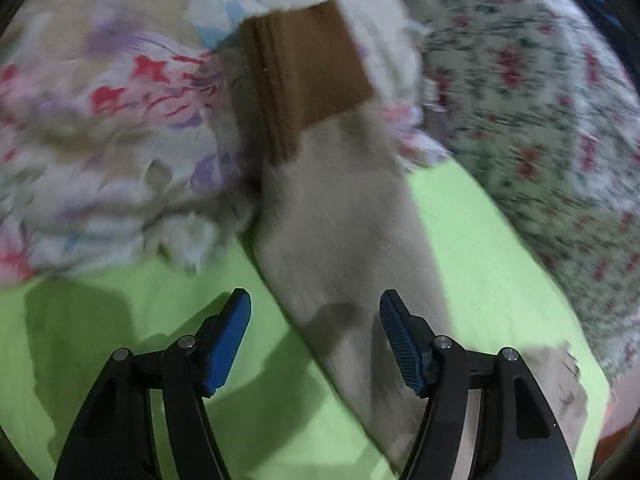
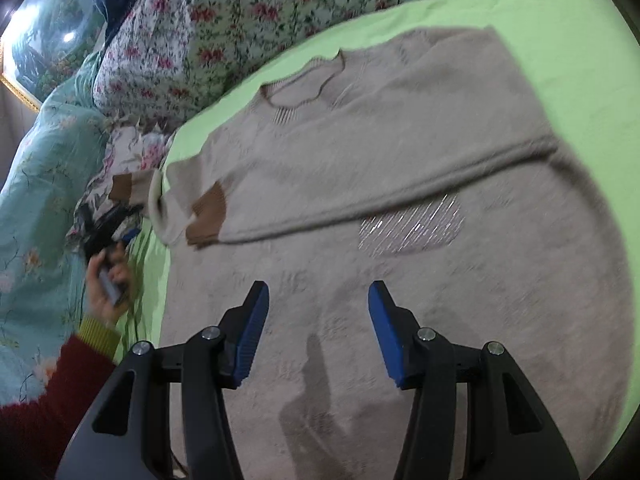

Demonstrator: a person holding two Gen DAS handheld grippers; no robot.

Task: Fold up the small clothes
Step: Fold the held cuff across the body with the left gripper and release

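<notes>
A beige knit sweater lies flat on the green sheet, neckline at the far side. One sleeve is folded across the chest, its brown cuff at the left. The other sleeve runs out left, its brown cuff resting on the floral quilt. My left gripper is open, its jaws hovering above this sleeve. My right gripper is open and empty above the sweater's lower body. The left gripper also shows in the right wrist view, held in a hand.
A pastel floral quilt is heaped at the sheet's left edge. Floral pillows line the far side, also seen in the left wrist view. A teal floral cover lies at the far left. A silver sequin patch is on the sweater.
</notes>
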